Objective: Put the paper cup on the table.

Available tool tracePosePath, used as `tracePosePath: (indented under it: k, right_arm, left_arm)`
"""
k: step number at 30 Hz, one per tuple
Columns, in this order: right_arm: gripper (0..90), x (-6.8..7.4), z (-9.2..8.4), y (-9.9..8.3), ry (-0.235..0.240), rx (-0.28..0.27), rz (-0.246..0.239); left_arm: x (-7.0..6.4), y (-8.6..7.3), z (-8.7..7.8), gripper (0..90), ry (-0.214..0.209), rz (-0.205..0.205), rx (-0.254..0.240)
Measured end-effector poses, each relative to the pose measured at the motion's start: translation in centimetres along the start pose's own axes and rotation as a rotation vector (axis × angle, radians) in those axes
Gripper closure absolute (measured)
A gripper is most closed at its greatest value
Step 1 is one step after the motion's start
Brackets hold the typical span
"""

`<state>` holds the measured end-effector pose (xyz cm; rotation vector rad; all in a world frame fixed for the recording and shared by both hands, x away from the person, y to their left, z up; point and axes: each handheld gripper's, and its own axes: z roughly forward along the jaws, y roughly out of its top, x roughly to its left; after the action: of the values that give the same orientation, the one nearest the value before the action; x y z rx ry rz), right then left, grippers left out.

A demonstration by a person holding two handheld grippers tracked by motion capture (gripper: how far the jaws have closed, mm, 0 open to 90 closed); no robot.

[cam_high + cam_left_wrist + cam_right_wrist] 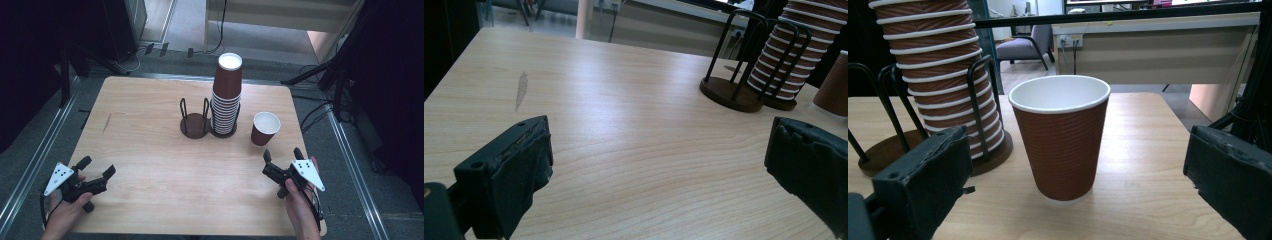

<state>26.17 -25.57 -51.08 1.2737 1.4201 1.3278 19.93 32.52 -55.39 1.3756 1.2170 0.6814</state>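
Tabletop (150, 165): pale wood grain, smooth, faint sheen. Single cup (1060, 137): ribbed brown paper, matt, white inside. Cup holder (744, 75): thin black wire, dark base. Gripper pads (923, 185): rough matt black.

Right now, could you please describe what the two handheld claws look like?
Both the left claw and right claw are black, each with two blocky padded jaws and a grey three-cornered plate dotted with dark marks on top. A thin black cable trails from each. No sleeves are visible.
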Motion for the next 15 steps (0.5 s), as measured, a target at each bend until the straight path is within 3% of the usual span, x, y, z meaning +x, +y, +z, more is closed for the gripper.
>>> tracePosePath:
  k: [15]
  right_arm:
    - [0.0,-1.6,-2.2,-1.3,-0.042,0.022,0.002]
  left_arm:
    - [0.0,0.0,0.0,0.0,0.0,0.0,0.0]
